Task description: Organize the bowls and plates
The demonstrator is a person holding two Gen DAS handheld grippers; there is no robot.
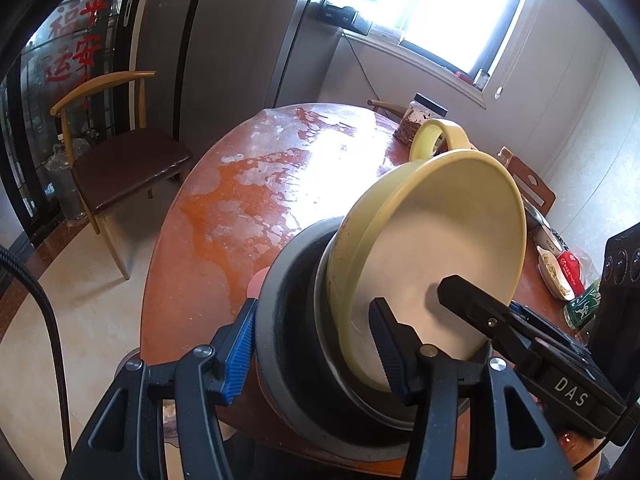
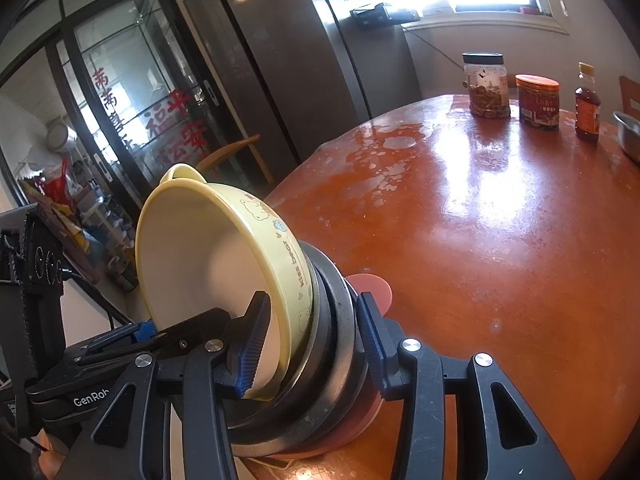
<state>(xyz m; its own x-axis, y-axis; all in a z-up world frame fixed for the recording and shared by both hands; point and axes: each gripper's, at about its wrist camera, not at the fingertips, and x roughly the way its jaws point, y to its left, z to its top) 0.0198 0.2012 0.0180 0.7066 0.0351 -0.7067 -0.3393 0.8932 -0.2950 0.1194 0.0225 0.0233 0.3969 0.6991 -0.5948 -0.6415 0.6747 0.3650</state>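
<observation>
Left wrist view: both grippers meet on a tilted stack of dishes at the near edge of the worktop [image 1: 224, 208].
Left gripper [image 1: 316, 348] has its partly spread fingers around the dark bowl [image 1: 288, 320] and the yellow bowl [image 1: 432, 232] nested in it; right gripper [image 2: 312, 344] straddles the same stack from the other side, whether its pads press I cannot tell. A pink plate [image 2: 376, 288] lies beneath. Further back, three jars [image 2: 486, 84] stand near the far edge.
</observation>
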